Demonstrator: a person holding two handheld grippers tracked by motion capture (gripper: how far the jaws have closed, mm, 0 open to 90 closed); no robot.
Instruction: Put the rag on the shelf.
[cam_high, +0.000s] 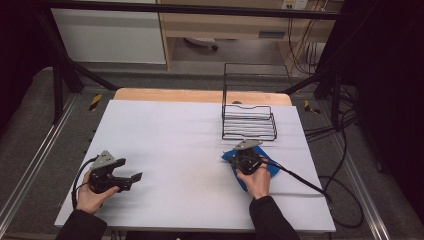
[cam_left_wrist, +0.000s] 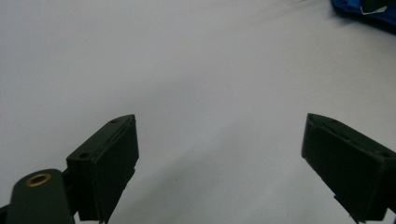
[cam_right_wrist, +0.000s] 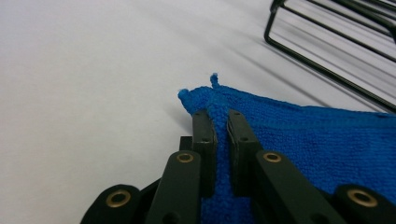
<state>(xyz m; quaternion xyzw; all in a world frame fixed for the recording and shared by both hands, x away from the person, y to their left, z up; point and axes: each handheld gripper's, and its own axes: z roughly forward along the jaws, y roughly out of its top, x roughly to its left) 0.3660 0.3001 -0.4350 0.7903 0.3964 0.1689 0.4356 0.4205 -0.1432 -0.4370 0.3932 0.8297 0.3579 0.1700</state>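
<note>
A blue cloth (cam_high: 273, 169) lies on the white table cover (cam_high: 180, 145) at the right, just in front of a black wire basket (cam_high: 248, 121). My right gripper (cam_high: 242, 152) sits over the cloth's far left corner. In the right gripper view the jaws are shut on a raised fold of the blue cloth (cam_right_wrist: 327, 135) near its corner, and my right gripper (cam_right_wrist: 221, 116) pinches that fold between its pads. My left gripper (cam_high: 134, 178) rests at the table's left, open, pointing right. Between its wide-apart fingers (cam_left_wrist: 112, 154) is bare white cover, with a bit of blue cloth (cam_left_wrist: 369, 11) far off.
The wire basket's near rim (cam_right_wrist: 327, 70) stands close beyond the cloth. A cable (cam_high: 300, 180) trails from the right gripper across the table's right side. A wooden strip (cam_high: 200, 95) edges the table's far side, with dark frame bars (cam_high: 65, 65) around it.
</note>
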